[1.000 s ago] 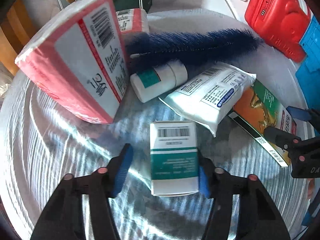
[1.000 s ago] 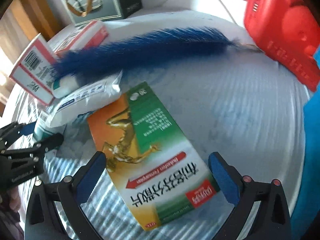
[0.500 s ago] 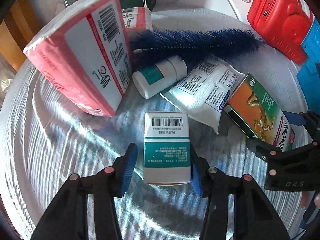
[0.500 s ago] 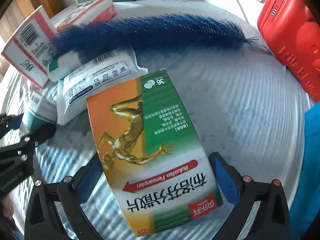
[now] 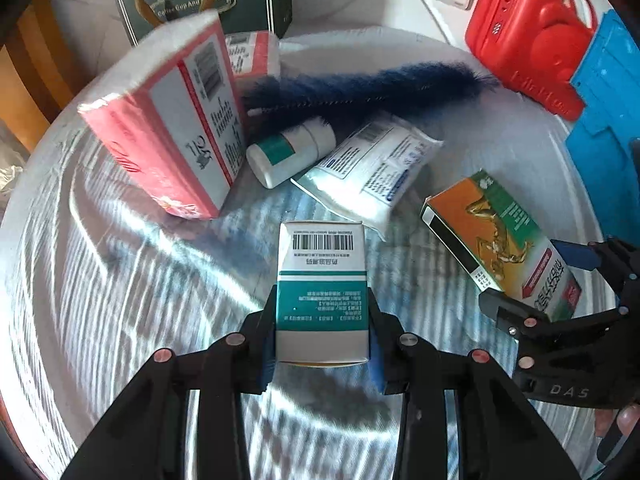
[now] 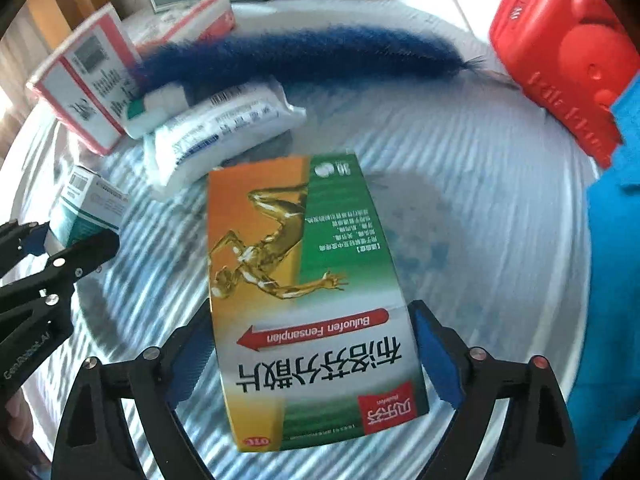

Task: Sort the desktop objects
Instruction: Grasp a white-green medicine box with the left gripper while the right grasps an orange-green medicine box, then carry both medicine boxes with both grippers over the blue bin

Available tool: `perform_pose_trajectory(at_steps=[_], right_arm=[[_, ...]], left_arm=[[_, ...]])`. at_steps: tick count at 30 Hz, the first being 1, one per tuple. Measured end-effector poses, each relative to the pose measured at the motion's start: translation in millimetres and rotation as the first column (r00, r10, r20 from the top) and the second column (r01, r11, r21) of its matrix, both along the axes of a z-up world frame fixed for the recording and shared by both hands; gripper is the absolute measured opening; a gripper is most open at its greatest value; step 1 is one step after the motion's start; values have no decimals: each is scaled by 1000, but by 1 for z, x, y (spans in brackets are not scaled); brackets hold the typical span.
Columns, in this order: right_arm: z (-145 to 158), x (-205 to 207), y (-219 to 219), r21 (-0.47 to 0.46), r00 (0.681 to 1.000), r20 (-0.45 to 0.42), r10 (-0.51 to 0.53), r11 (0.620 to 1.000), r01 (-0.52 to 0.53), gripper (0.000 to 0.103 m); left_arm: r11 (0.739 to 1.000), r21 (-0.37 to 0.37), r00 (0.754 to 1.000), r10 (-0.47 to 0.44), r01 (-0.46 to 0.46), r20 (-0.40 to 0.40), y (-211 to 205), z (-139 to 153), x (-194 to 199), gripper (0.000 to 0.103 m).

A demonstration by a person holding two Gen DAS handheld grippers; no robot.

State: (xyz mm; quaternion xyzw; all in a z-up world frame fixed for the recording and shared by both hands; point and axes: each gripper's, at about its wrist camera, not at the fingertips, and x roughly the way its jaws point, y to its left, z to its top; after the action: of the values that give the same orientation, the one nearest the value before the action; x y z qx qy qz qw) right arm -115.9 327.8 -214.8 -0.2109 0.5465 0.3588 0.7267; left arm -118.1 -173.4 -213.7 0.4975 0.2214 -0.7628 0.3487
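Right wrist view, orange-green box [image 6: 304, 288] reading "Buluofen Fensanpian", "OTC"

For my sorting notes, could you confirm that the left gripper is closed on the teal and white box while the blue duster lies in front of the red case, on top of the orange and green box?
Not quite: the blue duster lies apart from the orange and green box, resting behind it, as the right wrist view shows. The left gripper does grip the teal and white box, with the red case behind.
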Motion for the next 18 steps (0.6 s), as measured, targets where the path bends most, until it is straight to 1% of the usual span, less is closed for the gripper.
perform_pose_trajectory(at_steps=[3,4,6,7,9,10,12,14,15,18], right_arm=[[16,-8,-9,15,1000,9,-3,1000,3,91],[22,-12,-12,23,1000,16,-8,1000,7,91],[25,-19,-18,7,1000,10,8,1000,-8,91],[21,-31,-15,-3,1000,-3,12,1000,-12,91],[14,-34,-30,-19,999,-49,9,1000,-10,91],[7,-34,-34,-21,996,-85,-2,1000,0,91],[-3,-35,-38,-28,992,-126,-23,999,20,90],[-8,-35,-37,-38,991,-133,-34,999,29,90],[-9,-35,-36,-42,990,-135,-33,999,28,90],[-11,-33,-28,-54,990,-137,-29,998,22,90]], left_arm=[[1000,-13,1000,-9,8,-8,7,9,7,35],[1000,-14,1000,-10,9,-10,6,12,1,35],[1000,-24,1000,-16,16,-12,19,19,0,35],[999,-29,1000,-18,18,-10,23,22,-9,35],[999,-25,1000,-20,20,-4,26,21,-15,35],[1000,-19,1000,-18,18,2,28,18,-18,35],[1000,-3,1000,-14,14,13,34,6,-17,35],[1000,6,1000,-9,8,29,40,0,-9,35],[1000,11,999,-6,6,33,41,1,2,35],[999,33,998,3,-5,55,39,-9,1,35]])
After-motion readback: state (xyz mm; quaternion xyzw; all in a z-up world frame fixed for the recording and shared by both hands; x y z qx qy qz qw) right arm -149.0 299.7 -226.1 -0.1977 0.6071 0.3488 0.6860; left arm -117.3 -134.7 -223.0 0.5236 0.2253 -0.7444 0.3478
